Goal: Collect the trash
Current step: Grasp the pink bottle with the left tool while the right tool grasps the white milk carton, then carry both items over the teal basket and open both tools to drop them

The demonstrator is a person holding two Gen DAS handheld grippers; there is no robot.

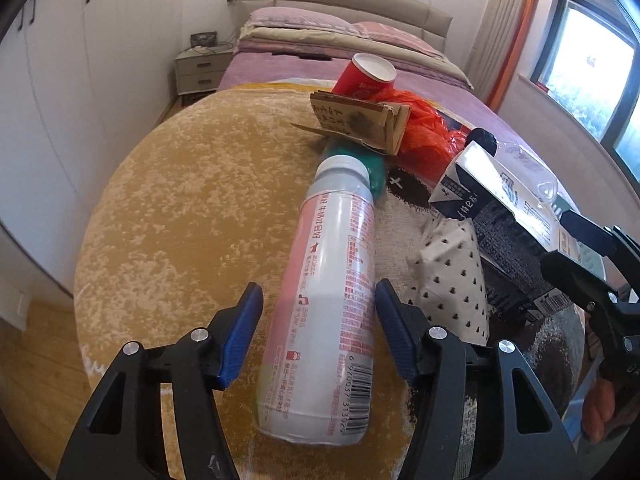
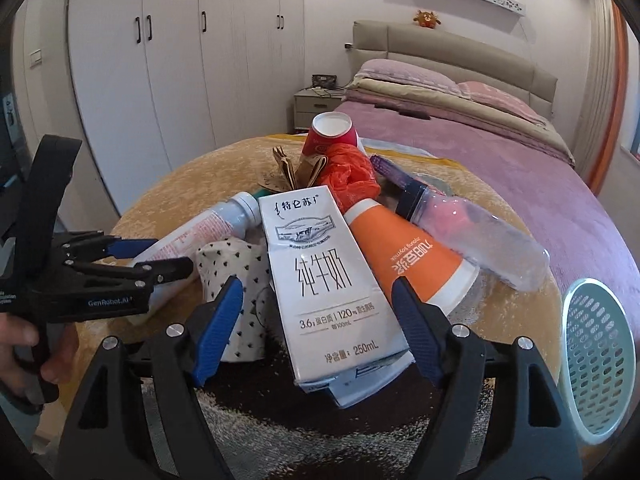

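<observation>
Looking along my left gripper [image 1: 318, 334], I see its blue pads either side of the white-and-pink bottle [image 1: 324, 316], which lies on the golden cloth [image 1: 180, 208]; the right pad looks to touch the label, the left stands clear, so I read the jaws as open around it. My right gripper [image 2: 318, 328] straddles the white milk carton [image 2: 324, 276], also parted, with gaps on both sides.

Crowding the carton are a dotted paper wad [image 2: 236, 280] on its left and an orange cup [image 2: 408, 252] lying on its right, touching it. Beyond the cup lies a clear plastic bottle [image 2: 476, 236]. Further back sit an orange plastic bag [image 2: 348, 172], folded brown cardboard [image 2: 304, 172] and a tipped red cup [image 2: 330, 132]. A green thing [image 1: 374, 168] pokes out by the bottle's cap; I cannot tell what it is.

All the trash rests on that mottled cloth, with a dark shaggy patch [image 2: 280, 396] under the carton's near end. A pale mesh basket [image 2: 596, 356] stands at the right edge. Behind are a bed with purple covers [image 2: 500, 148], a nightstand [image 2: 312, 108], white wardrobes [image 2: 180, 60] and a window [image 1: 592, 68].
</observation>
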